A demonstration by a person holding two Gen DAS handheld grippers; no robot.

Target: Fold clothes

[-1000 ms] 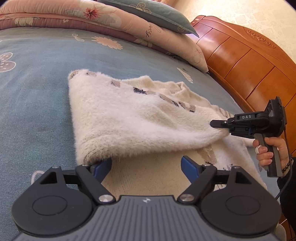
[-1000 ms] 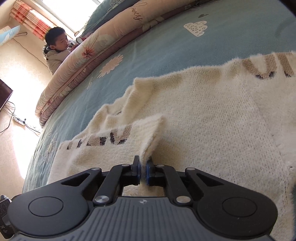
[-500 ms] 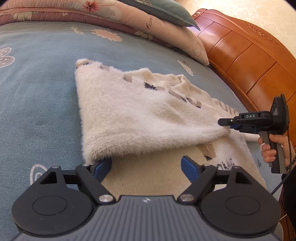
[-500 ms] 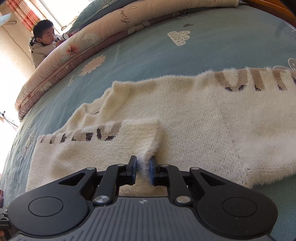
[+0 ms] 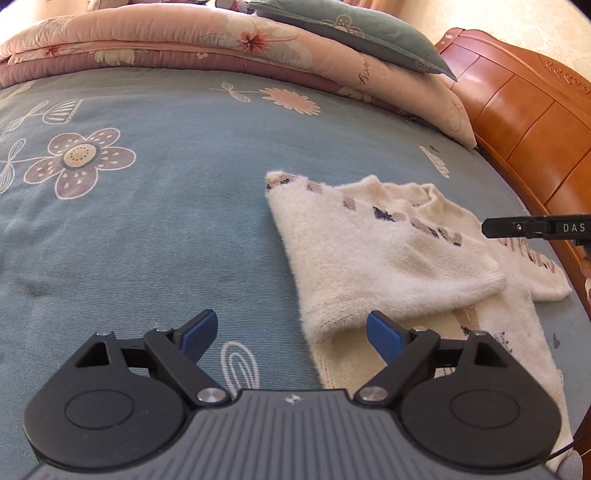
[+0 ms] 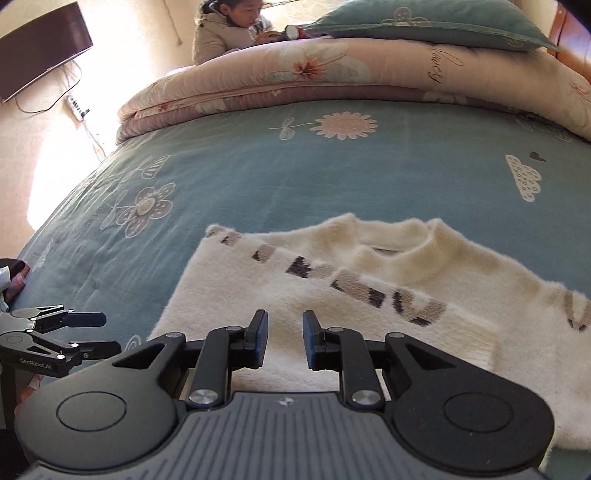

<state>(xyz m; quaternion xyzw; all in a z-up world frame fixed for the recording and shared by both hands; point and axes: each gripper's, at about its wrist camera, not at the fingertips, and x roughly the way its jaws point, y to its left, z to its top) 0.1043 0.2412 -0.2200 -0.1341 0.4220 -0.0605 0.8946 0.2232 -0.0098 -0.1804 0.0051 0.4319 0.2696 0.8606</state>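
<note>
The sweater [image 6: 369,306] lay on the bed [image 6: 295,177], one side folded over its front, collar toward the quilt [image 6: 332,74]. Your right gripper [image 6: 283,341] hung above the folded part; its jaws had just been opening, slightly apart, nothing between them. Your left gripper [image 5: 290,332] stood wide apart at the sweater's edge, empty.

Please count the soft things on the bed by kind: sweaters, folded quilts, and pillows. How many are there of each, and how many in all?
Sweater: 1
Folded quilt: 1
Pillow: 1
Total: 3
</note>
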